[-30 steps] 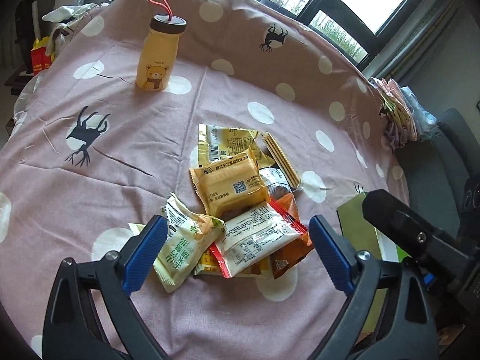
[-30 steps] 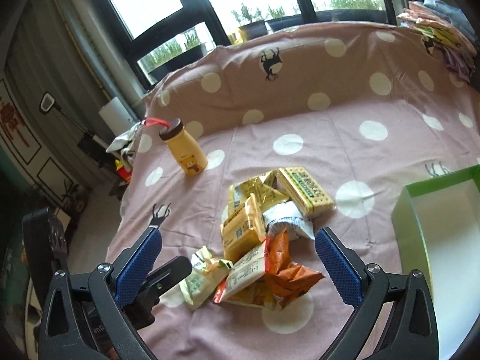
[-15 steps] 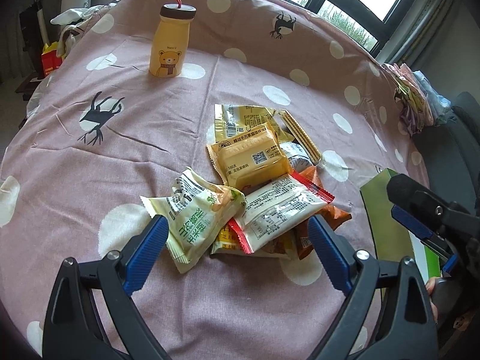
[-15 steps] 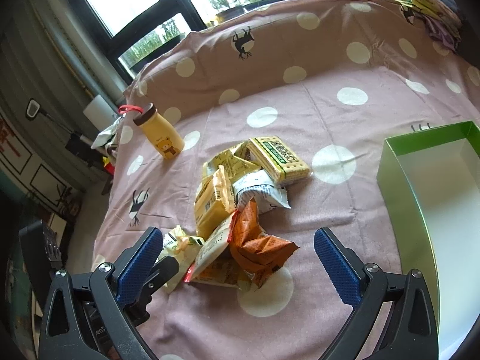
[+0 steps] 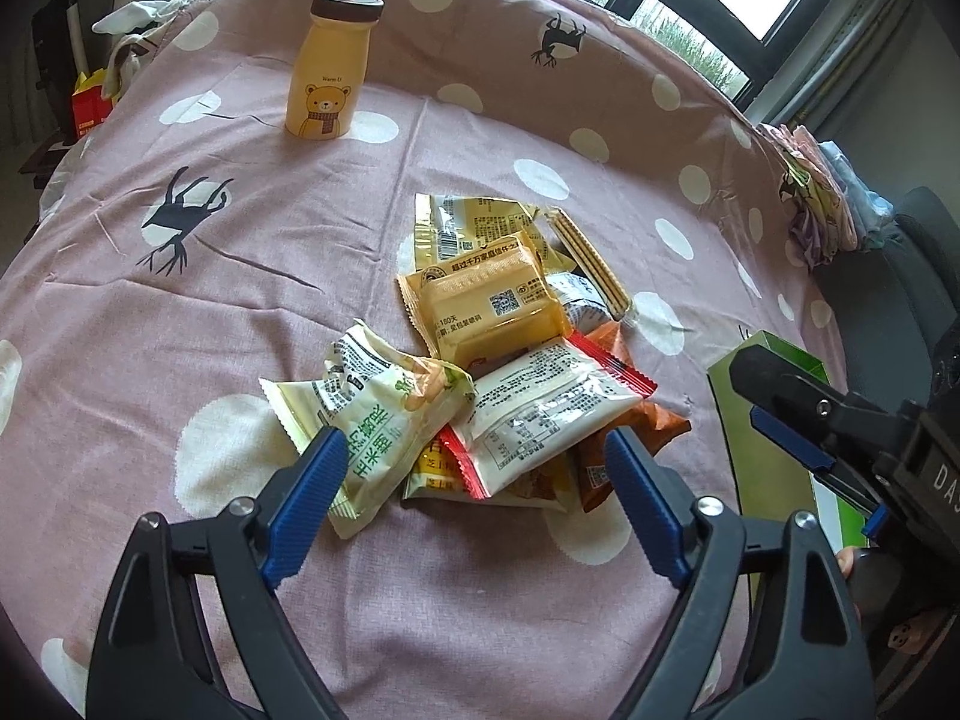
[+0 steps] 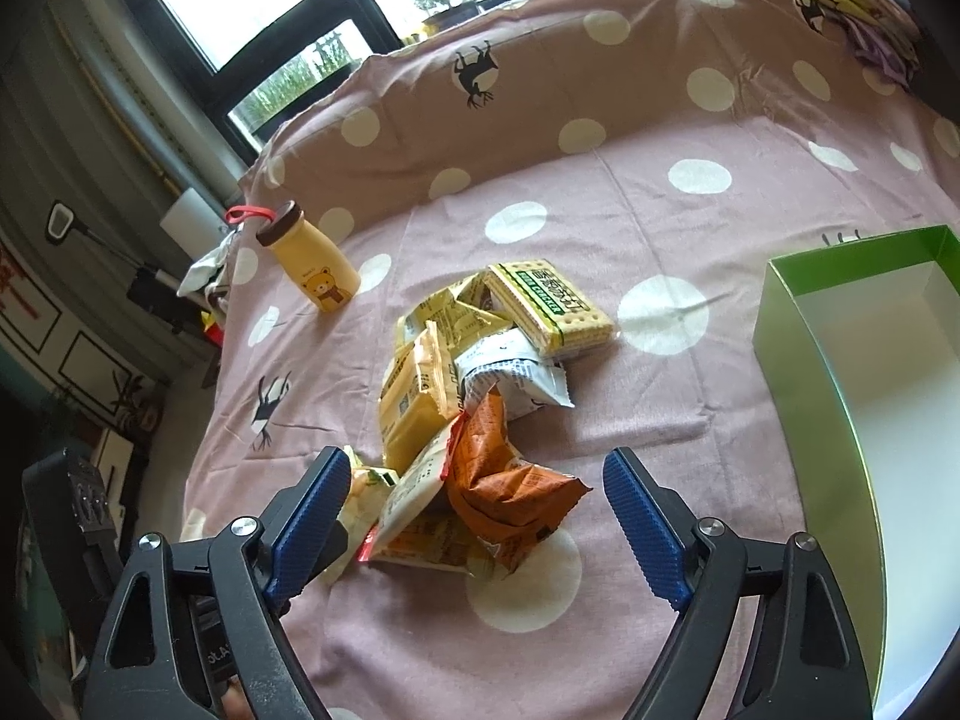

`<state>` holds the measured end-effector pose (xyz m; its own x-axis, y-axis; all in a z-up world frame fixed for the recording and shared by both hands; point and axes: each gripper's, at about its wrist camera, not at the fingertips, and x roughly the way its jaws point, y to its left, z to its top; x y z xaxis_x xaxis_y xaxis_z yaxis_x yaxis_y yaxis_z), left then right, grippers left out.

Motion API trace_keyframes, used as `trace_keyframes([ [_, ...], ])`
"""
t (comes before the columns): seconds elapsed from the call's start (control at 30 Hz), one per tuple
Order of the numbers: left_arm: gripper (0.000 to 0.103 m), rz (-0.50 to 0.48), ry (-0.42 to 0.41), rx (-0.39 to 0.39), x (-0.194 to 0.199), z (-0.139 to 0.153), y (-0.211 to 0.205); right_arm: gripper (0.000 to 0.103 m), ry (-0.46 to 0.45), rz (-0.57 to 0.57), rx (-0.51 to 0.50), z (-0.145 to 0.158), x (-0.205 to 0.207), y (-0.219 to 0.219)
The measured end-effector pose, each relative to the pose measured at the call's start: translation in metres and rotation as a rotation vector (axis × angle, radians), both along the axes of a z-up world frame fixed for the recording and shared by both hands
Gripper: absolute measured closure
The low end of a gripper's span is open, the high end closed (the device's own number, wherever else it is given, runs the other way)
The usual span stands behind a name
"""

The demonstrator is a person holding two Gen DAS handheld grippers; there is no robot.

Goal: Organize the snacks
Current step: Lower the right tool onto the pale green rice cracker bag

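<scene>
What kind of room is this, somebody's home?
Most likely a home living area: a table under a pink polka-dot cloth, a yellow bear-print bottle standing on it, big dark-framed windows with greenery outside, and a pile of folded laundry at the edge.

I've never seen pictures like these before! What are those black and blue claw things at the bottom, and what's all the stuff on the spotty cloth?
Those claws are two-fingered grabbing tools; a person holds one in each hand. Each carries a camera looking along its fingers, so one picture comes from the left tool and the other from the right tool. Both tools have just been closing a little but are open and hold nothing. On the pink cloth with white dots lies a heap of snack packets, including an orange crinkly packet and a green-striped pack of crackers. A yellow bottle with a bear picture stands further back. A green box with a white inside sits on the right with nothing in it that I can see.
</scene>
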<state>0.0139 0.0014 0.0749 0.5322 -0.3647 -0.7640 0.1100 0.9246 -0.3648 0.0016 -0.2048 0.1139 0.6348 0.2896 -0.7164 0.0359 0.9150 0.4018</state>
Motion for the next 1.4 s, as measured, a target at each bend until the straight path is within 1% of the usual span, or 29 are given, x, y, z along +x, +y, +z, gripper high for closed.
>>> trace_keyframes([
  [0.23,0.019,-0.011,0.012,-0.005,0.000,-0.002,-0.002,0.016,0.017,-0.007,-0.017,-0.003,0.002,0.001],
  [0.3,0.022,-0.019,0.020,-0.008,0.001,-0.004,-0.004,0.016,0.017,-0.006,-0.015,-0.004,0.002,0.001],
  [0.4,0.022,-0.031,0.034,-0.012,0.002,-0.007,-0.007,0.016,0.015,-0.005,-0.019,-0.004,0.002,0.002],
  [0.47,0.022,-0.040,0.044,-0.019,0.002,-0.008,-0.008,0.022,0.018,0.001,-0.013,-0.005,0.003,0.001],
  [0.5,0.023,-0.045,0.050,-0.023,0.002,-0.009,-0.009,0.026,0.023,0.005,-0.007,-0.006,0.004,0.001],
  [0.57,0.024,-0.057,0.065,-0.029,0.003,-0.012,-0.011,0.027,0.036,0.010,0.004,-0.009,0.006,0.000],
  [0.63,0.025,-0.071,0.087,-0.033,0.004,-0.017,-0.014,0.031,0.044,0.016,0.016,-0.011,0.007,0.000],
  [0.7,0.025,-0.080,0.110,-0.036,0.006,-0.021,-0.016,0.032,0.048,0.035,0.047,-0.013,0.009,0.001],
  [0.8,0.026,-0.082,0.119,-0.046,0.009,-0.026,-0.018,0.034,0.056,0.065,0.082,-0.016,0.014,0.005],
  [0.83,0.027,-0.080,0.119,-0.047,0.010,-0.027,-0.018,0.041,0.060,0.077,0.095,-0.016,0.017,0.007],
  [0.9,0.029,-0.073,0.124,-0.039,0.012,-0.030,-0.019,0.051,0.068,0.112,0.143,-0.018,0.025,0.009],
  [0.97,0.032,-0.074,0.139,-0.050,0.014,-0.034,-0.018,0.052,0.078,0.135,0.179,-0.020,0.032,0.013],
  [1.03,0.033,-0.073,0.155,-0.054,0.016,-0.038,-0.019,0.052,0.100,0.149,0.170,-0.023,0.041,0.019],
  [1.13,0.033,-0.070,0.156,-0.053,0.018,-0.038,-0.018,0.052,0.136,0.149,0.119,-0.029,0.053,0.028],
  [1.2,0.033,-0.070,0.158,-0.064,0.019,-0.039,-0.017,0.052,0.145,0.142,0.093,-0.033,0.059,0.031],
  [1.27,0.033,-0.068,0.159,-0.066,0.019,-0.040,-0.016,0.052,0.146,0.154,0.092,-0.034,0.062,0.032],
  [1.3,0.034,-0.067,0.158,-0.066,0.019,-0.040,-0.016,0.054,0.147,0.158,0.091,-0.035,0.062,0.033],
  [1.33,0.034,-0.066,0.159,-0.066,0.019,-0.040,-0.015,0.059,0.148,0.161,0.086,-0.035,0.063,0.033],
  [1.4,0.038,-0.062,0.151,-0.065,0.019,-0.040,-0.016,0.061,0.155,0.169,0.074,-0.036,0.064,0.036],
])
